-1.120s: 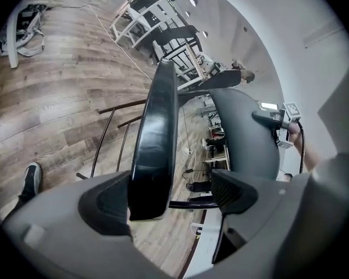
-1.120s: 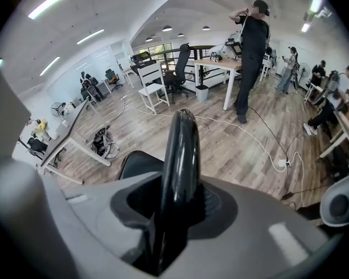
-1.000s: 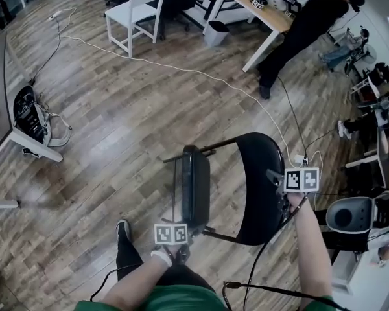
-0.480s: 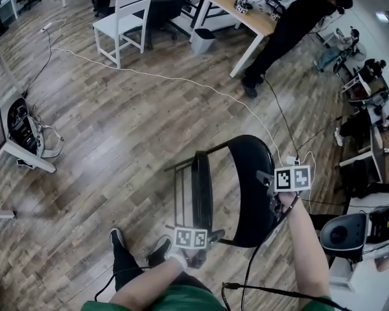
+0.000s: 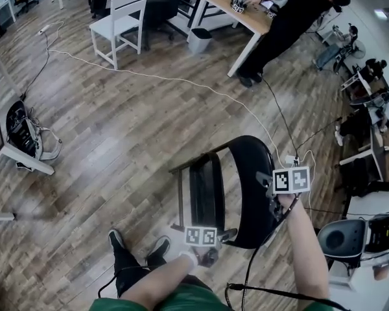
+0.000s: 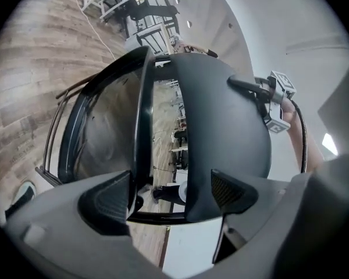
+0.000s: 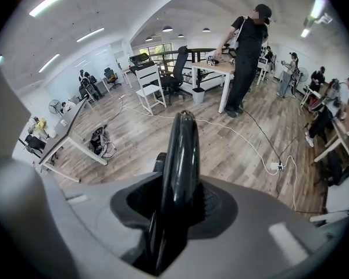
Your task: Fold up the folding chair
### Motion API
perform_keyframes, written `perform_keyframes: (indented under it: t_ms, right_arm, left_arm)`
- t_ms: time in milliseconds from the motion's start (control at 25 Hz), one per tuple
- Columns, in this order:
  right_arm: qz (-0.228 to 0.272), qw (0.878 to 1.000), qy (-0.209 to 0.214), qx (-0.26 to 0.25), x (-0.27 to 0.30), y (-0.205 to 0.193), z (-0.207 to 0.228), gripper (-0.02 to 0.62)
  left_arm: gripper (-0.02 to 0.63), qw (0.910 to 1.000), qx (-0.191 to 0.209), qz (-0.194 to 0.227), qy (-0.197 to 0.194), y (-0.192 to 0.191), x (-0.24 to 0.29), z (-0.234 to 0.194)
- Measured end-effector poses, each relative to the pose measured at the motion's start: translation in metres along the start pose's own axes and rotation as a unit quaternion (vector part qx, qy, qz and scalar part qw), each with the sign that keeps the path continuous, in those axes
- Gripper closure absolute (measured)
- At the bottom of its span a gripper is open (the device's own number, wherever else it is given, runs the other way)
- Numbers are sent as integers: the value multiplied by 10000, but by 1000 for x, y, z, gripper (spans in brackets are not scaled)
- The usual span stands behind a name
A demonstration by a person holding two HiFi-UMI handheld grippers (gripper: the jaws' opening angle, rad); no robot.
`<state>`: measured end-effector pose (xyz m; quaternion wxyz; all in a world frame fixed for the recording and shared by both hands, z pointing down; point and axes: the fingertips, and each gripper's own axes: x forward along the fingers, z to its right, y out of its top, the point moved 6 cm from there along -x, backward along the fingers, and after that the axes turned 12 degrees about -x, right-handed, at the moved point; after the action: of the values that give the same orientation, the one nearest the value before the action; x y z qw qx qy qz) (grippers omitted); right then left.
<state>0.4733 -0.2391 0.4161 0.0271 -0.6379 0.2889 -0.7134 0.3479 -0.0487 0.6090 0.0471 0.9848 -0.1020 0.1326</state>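
Observation:
The black folding chair stands on the wood floor in the head view. Its seat (image 5: 206, 192) is tipped up on edge, close to the backrest (image 5: 251, 180). My left gripper (image 5: 219, 238) is at the chair's near end. In the left gripper view it (image 6: 170, 193) stands open and wide, the seat's edge (image 6: 141, 127) by the left pad and the backrest (image 6: 221, 127) by the right pad, daylight between the two. My right gripper (image 5: 271, 188) is shut on the backrest's rim (image 7: 180, 156), one pad on each side of it (image 7: 177, 205).
A white cable (image 5: 181, 80) crosses the floor to a power strip (image 5: 292, 161) beside the chair. My shoes (image 5: 120, 241) are left of the chair legs. A white wooden chair (image 5: 120, 18), a bin (image 5: 200, 41) and a person (image 5: 279, 24) leaning on a desk are far off.
The seat has swung up and to the right, toward the backrest. My left gripper has travelled right with it along the chair's near end. The right gripper has kept its hold and barely moved.

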Motion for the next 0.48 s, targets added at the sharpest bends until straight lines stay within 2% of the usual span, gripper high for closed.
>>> perform_keyframes:
  t_ms: [160, 360, 480]
  right_arm:
    - [-8, 10000, -21, -3, 1, 0, 5, 466]
    - [-34, 10000, -40, 16, 0, -1, 15, 466]
    - [12, 9999, 68, 94, 0, -1, 15, 472]
  left_arm:
    - [184, 9998, -90, -97, -129, 2, 15, 3]
    - [179, 9980, 224, -578, -108, 0, 30, 7]
    - [181, 9970, 327, -699, -27, 0, 28, 5]
